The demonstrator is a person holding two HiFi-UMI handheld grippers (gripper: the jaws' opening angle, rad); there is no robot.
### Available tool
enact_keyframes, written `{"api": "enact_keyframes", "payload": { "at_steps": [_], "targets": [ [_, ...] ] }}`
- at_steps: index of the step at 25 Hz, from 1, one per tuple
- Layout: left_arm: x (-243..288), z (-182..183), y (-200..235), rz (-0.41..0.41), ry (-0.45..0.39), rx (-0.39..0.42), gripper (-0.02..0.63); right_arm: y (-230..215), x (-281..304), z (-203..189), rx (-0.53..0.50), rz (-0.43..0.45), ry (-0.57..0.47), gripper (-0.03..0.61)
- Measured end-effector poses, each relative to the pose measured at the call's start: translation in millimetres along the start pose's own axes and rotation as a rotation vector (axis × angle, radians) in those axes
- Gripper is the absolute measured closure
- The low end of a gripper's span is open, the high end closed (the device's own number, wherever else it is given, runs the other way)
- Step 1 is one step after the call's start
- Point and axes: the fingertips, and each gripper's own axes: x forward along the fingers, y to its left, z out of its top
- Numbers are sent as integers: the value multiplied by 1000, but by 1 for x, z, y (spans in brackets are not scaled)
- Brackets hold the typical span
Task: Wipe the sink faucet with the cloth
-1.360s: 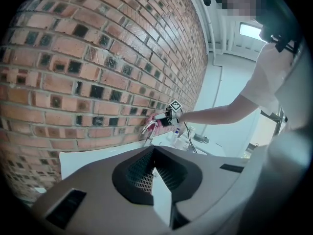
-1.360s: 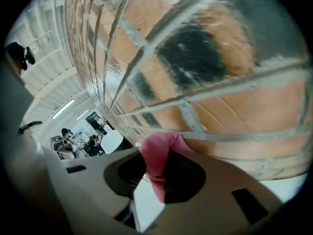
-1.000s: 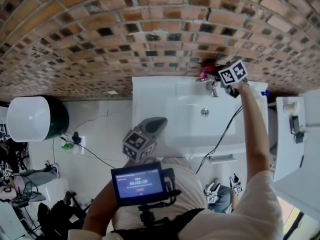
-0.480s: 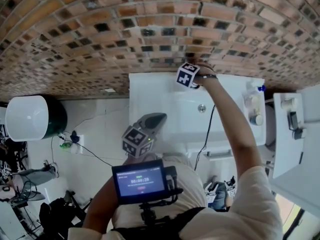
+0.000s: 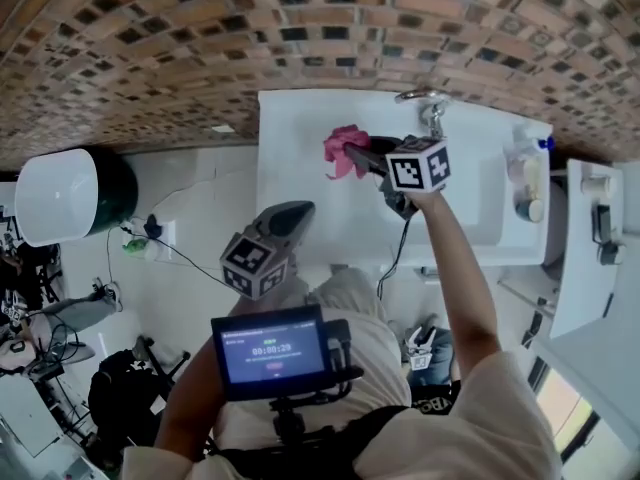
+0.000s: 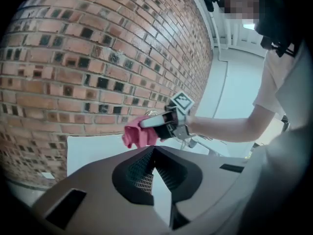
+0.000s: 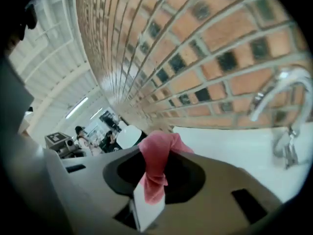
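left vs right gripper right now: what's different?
The right gripper is shut on the pink cloth; the left gripper is shut on nothing. The right gripper is out over the sink, with the cloth apart from the faucet; the left gripper hangs near the person's torso, touching nothing. Shared: the same grey two-jaw build, each with a marker cube.

A crumpled pink cloth (image 5: 345, 151) is pinched between the jaws of the right gripper (image 5: 364, 154), with most of it bunched beyond their tips. It is held over the left part of a white rectangular sink (image 5: 290, 183) set against a brick wall. The chrome faucet (image 5: 428, 108), with 1 curved spout, stands at the sink's back edge, apart from the cloth.
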Motion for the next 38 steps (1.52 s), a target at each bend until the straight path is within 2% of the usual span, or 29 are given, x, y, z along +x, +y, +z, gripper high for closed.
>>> {"api": "enact_keyframes", "payload": {
  "at_steps": [3,5,11,15,19,21,25,29,35,38],
  "targets": [
    [-8,-11,8,3,-8,-8,621,19,-52,-28,190,-47,-187,469],
    [-15,-19,13,-7,-9,-8,621,41,-85,-42,245,-68,-283,469],
    [-51,-37,9,-76,-26,-7,621,80,-159,-103,252,-312,-399,469],
    [-97,-44,20,-102,-48,36,621,109,-184,-121,261,-431,-534,469],
    [-156,-58,32,-137,-55,35,621,169,-194,-123,259,-425,-742,468],
    [-177,-64,30,-152,-81,31,621,197,-203,-124,231,-436,-805,468],
    [-212,-85,25,-195,-101,22,621,252,-213,-137,156,-507,-888,468],
    [-233,-118,13,-234,-72,41,621,294,-210,-170,140,-509,-953,466],
    [-260,-142,-11,-164,-95,115,621,332,-208,-223,82,-548,-930,466],
    [-273,-144,-18,-123,-124,93,621,335,-200,-258,104,-515,-905,468]
  ]
}}
